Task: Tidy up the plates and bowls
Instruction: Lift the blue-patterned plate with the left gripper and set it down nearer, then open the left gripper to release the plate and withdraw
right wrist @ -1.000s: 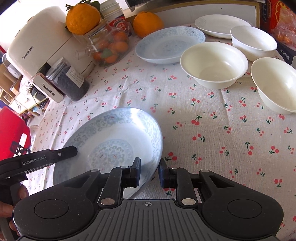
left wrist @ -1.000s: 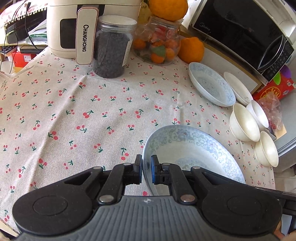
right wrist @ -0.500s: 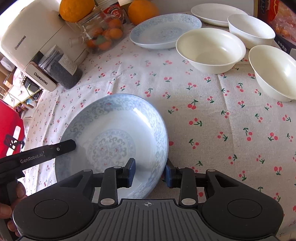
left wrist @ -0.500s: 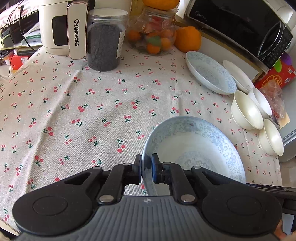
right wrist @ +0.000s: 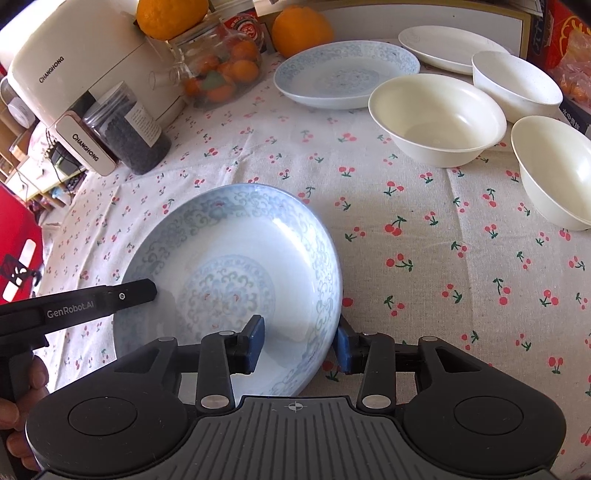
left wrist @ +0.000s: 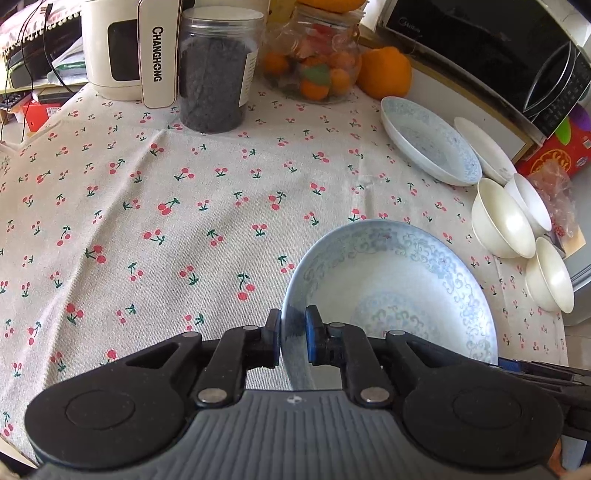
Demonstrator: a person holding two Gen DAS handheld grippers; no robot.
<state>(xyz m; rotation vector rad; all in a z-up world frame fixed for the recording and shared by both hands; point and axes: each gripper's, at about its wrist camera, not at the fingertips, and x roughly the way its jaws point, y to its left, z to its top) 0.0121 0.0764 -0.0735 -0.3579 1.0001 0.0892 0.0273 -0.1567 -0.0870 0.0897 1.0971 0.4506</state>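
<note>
Two grippers sit at one blue-patterned plate (right wrist: 229, 280), near the front edge of the cherry-print tablecloth (left wrist: 147, 221). The left gripper (left wrist: 293, 338) is clamped on the plate's left rim, pads pressed to either side of it. The right gripper (right wrist: 298, 341) straddles the opposite rim with jaws spread, one pad inside the dish, one outside; a gap shows on both sides, so it grips nothing. Cannot tell whether the plate rests fully on the cloth or is tipped up slightly on the left side.

Rest of the crockery, far right of the table, all unstacked:
- a second blue-patterned plate (right wrist: 347, 74), matching the first, beside an orange (right wrist: 301, 26)
- a plain white plate (right wrist: 447, 46) just behind it
- three white bowls (right wrist: 436, 118), close together, each standing alone

Other clutter at the back: a CHANGHONG appliance (left wrist: 122, 48), a jar of dark contents (left wrist: 216, 70), a glass jar of small fruit (left wrist: 317, 55), a microwave (left wrist: 498, 48).

Judgement: task is at an early stage. Nothing is nested yet. The held plate is well apart from its twin and likely belongs on it or beside it. Left to do: join the plates, then stack the three bowls.
</note>
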